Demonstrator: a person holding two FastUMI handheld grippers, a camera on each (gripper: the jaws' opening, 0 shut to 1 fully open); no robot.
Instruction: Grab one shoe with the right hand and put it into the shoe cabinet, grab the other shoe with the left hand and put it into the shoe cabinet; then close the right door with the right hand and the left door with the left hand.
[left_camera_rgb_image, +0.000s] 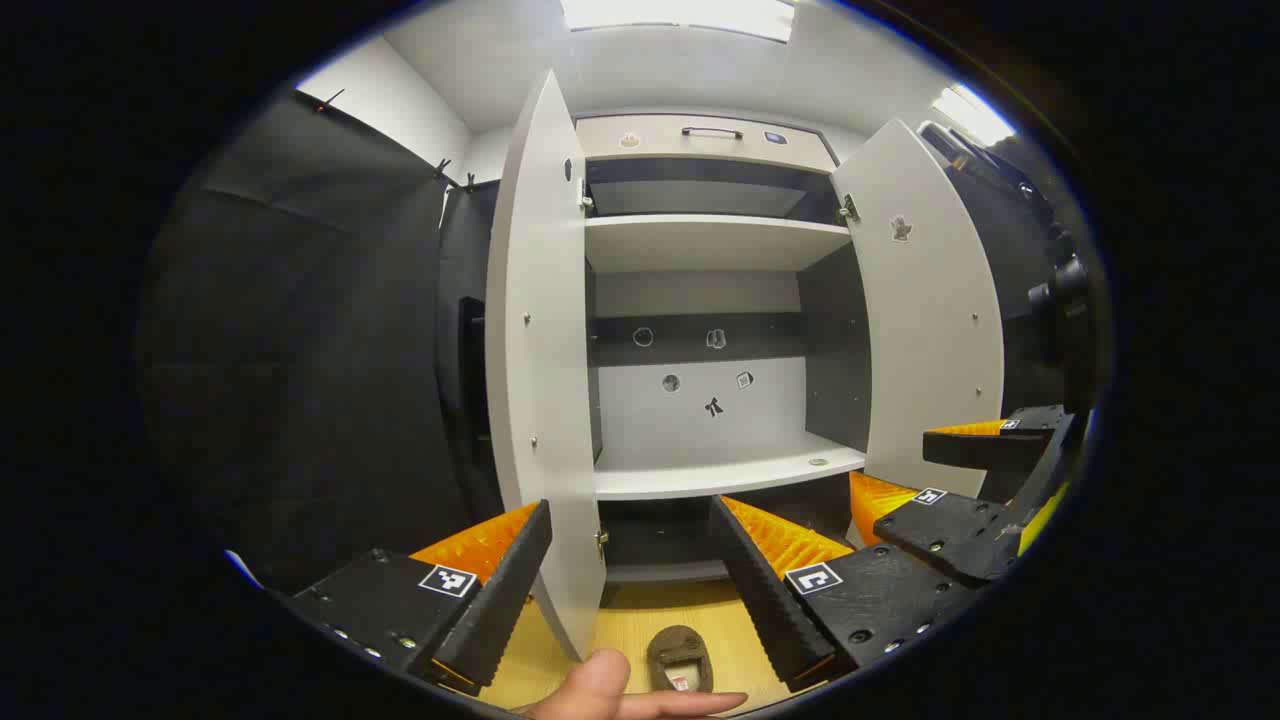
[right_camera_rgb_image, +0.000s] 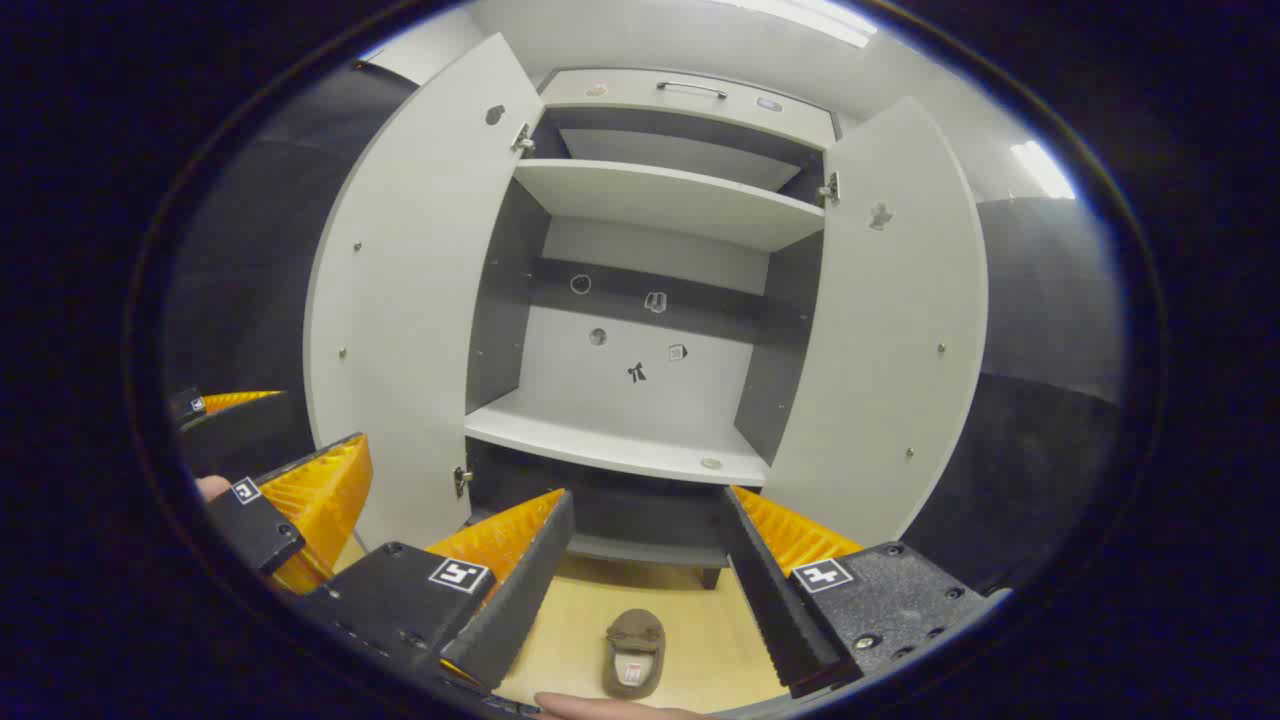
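Cabinet: both doors wide open
Slipper: on the floor out front
Grippers: left and right – both spread apart, empty

The brown shoe is partly covered by a hand cut off at the edge.

Brown shoe; white/grey cabinet; floor prob. wood-tone.
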